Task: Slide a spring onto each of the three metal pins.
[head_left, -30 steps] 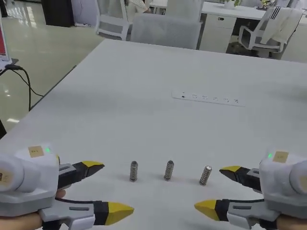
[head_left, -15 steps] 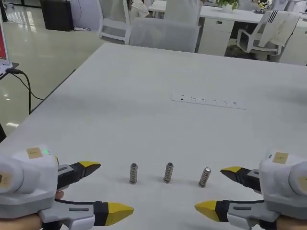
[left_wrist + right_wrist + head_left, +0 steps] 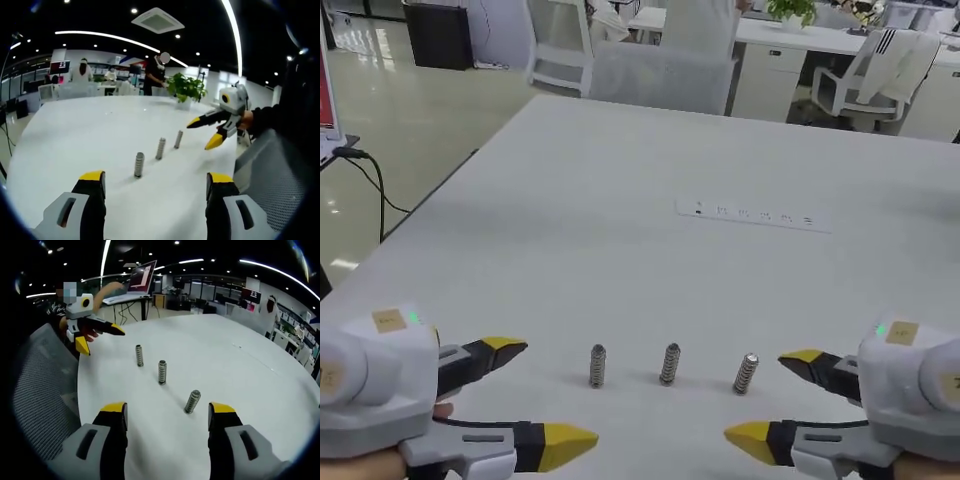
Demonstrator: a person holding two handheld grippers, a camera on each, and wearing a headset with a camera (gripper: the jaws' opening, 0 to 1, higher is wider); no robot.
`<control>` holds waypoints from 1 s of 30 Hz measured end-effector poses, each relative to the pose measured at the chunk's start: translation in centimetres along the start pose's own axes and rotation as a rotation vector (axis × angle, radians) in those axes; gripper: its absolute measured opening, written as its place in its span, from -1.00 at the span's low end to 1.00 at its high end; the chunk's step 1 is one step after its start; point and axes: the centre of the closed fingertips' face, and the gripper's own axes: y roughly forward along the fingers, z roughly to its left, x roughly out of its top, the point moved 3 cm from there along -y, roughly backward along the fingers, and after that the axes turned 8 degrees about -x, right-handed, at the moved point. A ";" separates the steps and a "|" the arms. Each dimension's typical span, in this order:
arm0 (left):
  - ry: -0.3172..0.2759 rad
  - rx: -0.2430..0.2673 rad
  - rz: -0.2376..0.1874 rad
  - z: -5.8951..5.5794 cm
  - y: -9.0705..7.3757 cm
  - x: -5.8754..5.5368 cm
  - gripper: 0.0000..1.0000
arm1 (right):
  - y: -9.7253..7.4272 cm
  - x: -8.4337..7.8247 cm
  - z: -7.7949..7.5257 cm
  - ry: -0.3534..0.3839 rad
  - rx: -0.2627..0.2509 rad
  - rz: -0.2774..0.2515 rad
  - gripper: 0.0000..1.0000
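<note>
Apparently we are finished: all three pins [image 3: 750, 356] stand in a row on the bench [image 3: 670, 150], each wearing a spring [image 3: 670, 366]. Our left gripper [image 3: 560, 392] and right gripper [image 3: 755, 395] flank them, jaws wide open and empty.

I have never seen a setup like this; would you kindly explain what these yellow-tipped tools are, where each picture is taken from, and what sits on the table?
No robot here: these are hand-held tools, each with two jaws. The left gripper and right gripper are both open and hold nothing. The head view comes from a headset camera looking down at the white table. The two round pictures come from a camera on each gripper, looking along its own jaws, with the other gripper opposite. Between the grippers three metal pins stand in a row, the left pin, middle pin and right pin, each seemingly wearing a spring. Farther back lies a power strip.
</note>
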 end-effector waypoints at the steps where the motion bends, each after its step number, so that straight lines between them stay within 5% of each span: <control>1: 0.001 -0.001 0.001 0.0 0.0 0.0 0.59 | 0.0 0.0 0.0 -0.002 -0.003 -0.001 0.29; 30: 0.029 -0.001 0.024 -0.5 0.0 -0.1 0.57 | -0.8 -0.1 -0.7 -0.001 -0.038 -0.027 0.27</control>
